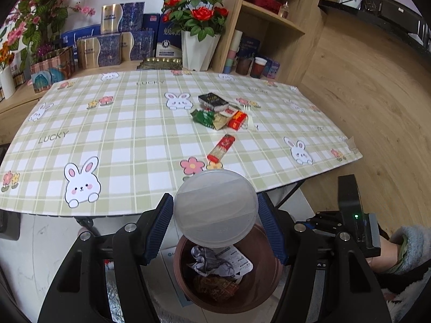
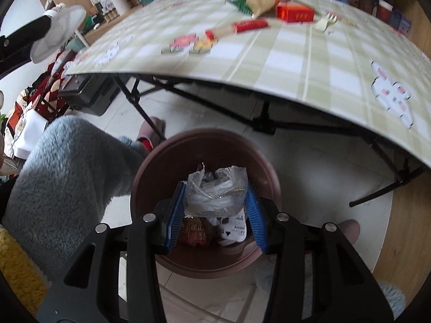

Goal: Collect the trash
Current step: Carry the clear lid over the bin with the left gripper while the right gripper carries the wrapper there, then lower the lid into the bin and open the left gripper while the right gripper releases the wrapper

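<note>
My left gripper (image 1: 215,210) is shut on a round translucent plastic lid (image 1: 215,208), held above a brown trash bin (image 1: 258,293) on the floor. The bin holds crumpled paper (image 1: 212,262) and wrappers. My right gripper (image 2: 215,202) is shut on a crumpled clear plastic bag (image 2: 215,191) right over the same bin (image 2: 161,169). On the checked tablecloth (image 1: 121,140) lie a red-ended wrapper (image 1: 221,148), a red pack (image 1: 237,119), a green wrapper (image 1: 203,117) and a black box (image 1: 212,100).
The folding table's black legs (image 2: 264,123) stand behind the bin. Flower vases, boxes and a wooden shelf (image 1: 269,21) line the far side. A person's fleece sleeve (image 2: 67,167) is left of the bin. A plastic fork (image 2: 327,20) lies on the table.
</note>
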`<state>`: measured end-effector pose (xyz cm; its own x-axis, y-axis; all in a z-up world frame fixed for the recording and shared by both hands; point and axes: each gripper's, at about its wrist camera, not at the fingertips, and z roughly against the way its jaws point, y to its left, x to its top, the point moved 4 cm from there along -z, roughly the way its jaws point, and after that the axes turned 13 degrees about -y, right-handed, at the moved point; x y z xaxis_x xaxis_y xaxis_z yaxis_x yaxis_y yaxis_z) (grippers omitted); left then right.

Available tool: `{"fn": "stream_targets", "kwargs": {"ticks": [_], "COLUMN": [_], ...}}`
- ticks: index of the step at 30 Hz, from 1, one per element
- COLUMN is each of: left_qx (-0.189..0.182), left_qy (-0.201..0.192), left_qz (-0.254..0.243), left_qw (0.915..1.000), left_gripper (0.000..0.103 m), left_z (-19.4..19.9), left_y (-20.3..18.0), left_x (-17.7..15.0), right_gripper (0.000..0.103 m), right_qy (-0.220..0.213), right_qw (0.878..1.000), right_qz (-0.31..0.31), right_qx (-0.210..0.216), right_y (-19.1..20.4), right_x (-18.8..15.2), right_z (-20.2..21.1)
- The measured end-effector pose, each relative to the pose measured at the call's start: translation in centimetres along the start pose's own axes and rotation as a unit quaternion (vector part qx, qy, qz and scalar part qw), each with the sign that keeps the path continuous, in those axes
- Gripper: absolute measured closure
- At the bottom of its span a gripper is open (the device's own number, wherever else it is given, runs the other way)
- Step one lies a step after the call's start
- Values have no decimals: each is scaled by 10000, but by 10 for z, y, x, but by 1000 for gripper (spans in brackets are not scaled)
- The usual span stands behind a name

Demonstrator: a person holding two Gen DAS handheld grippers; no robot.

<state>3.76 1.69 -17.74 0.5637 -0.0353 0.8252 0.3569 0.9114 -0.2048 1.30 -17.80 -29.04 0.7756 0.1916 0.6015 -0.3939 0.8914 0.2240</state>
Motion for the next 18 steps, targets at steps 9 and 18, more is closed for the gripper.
{"fn": "stream_targets", "kwargs": {"ticks": [9,18], "left_qx": [-51,-90], "left_qy": [179,427], "left_qz": [28,-69], "left_qw": [9998,9990], "left_gripper": [40,40], "left_z": [-11,-27], "left_y": [2,-1], "left_x": [-14,-28], "right_gripper": [47,14], "right_qy": [453,-472], "right_qw": [9988,9978], "right_qz": [104,331], "right_qx": [167,-329], "right_y": [10,-1], "right_x": [-10,28], "right_z": [-21,17]}}
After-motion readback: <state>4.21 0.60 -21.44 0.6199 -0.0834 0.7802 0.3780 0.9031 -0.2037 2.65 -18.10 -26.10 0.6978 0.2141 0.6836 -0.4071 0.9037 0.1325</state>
